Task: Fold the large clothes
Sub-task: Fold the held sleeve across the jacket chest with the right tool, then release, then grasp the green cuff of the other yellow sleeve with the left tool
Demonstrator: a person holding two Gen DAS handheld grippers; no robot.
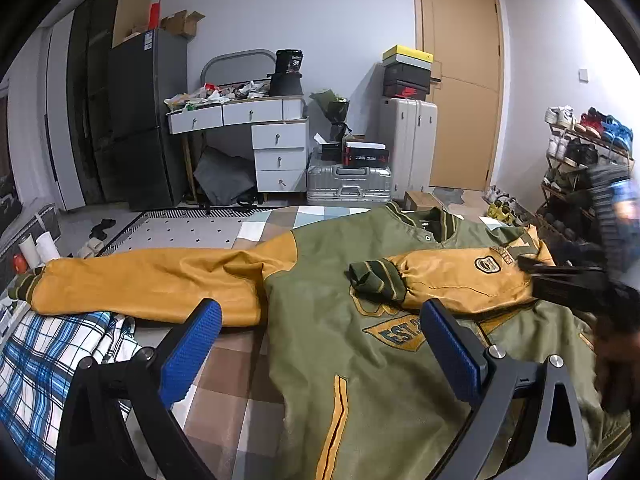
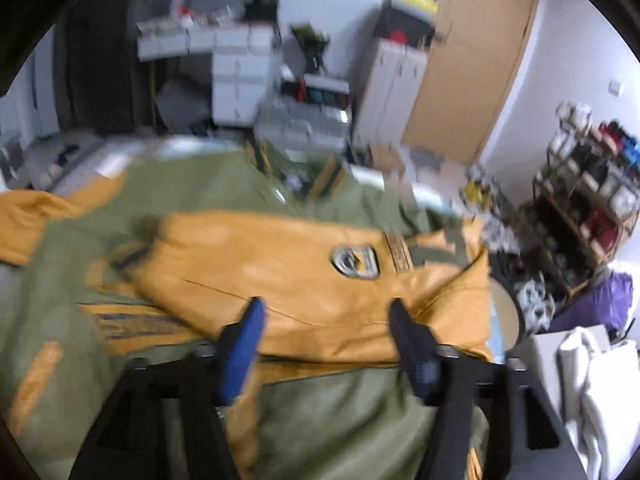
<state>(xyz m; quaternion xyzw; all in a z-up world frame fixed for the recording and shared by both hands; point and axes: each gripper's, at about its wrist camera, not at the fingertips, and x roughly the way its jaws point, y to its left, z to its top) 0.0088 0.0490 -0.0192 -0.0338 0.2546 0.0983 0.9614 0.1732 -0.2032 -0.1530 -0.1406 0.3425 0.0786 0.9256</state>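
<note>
jacket (image 1: 360, 360) first: one olive-green varsity bomber with mustard sleeves, spread front-up on the checked bedspread (image 1: 224, 364) right below both cameras. i count two sleeves. one sleeve (image 1: 152, 280) lies stretched out toward my left, well clear of the body; the other sleeve (image 2: 304, 272) is already laid across the chest with its ribbed cuff (image 1: 376, 278) resting near the chest lettering. i judge the shell to be a smooth, satin-like fabric, soft and floppy but with some padded bulk, so it should slide on itself and slump if lifted from one point. the ribbed cuffs, the hem and the shoulder seams look like the surest places to take hold. my left gripper (image 1: 320, 356) hangs above the lower front, jaws wide apart with nothing between them. my right gripper (image 2: 324, 344) sits at the near edge of the folded sleeve, jaws spread and gripping nothing that i can make out, though that view is blurred. one blue plaid garment (image 1: 44, 364) lies beside the jacket on my left. beyond the bed i count two suitcases, one upright suitcase (image 1: 408, 140) and one flat case (image 1: 348, 184).
</note>
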